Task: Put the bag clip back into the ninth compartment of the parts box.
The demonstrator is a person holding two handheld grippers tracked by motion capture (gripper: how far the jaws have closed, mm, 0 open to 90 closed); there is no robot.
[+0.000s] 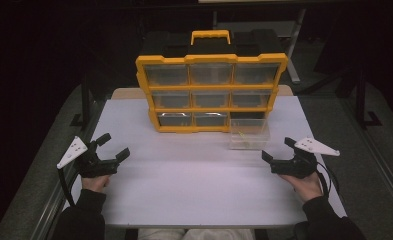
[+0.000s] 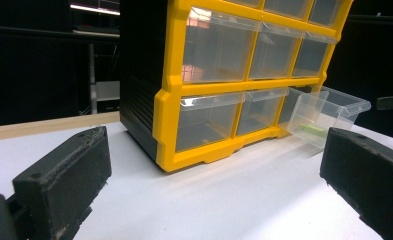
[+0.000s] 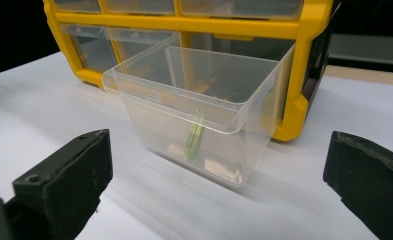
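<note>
1. The left hand-held gripper [image 1: 110,147] rests low over the table [image 1: 194,190], near its left edge, with its two blocky black jaws spread wide and nothing between them. Their pads look matte and slightly grainy in the left gripper view. A pale grey three-cornered plate sits on top.
2. The right hand-held gripper [image 1: 277,149] sits near the table's right edge, jaws likewise wide apart and empty, just in front of the pulled-out drawer.
3. The table is a smooth, flat white sheet with a strip of pale wood showing at its far edge.
4. The clear drawer [image 3: 199,112] is thin glossy plastic, a tapered box with a rolled lip. It stands on the table touching the organiser's lower right corner, in front of the open slot.
5. Inside it lies a slim green piece [image 3: 195,135], possibly a clip; its form is hard to make out.
6. The organiser [image 1: 211,92] stands upright at the table's far middle: a yellow moulded frame, black body, yellow handle, three rows of translucent drawers.
</note>
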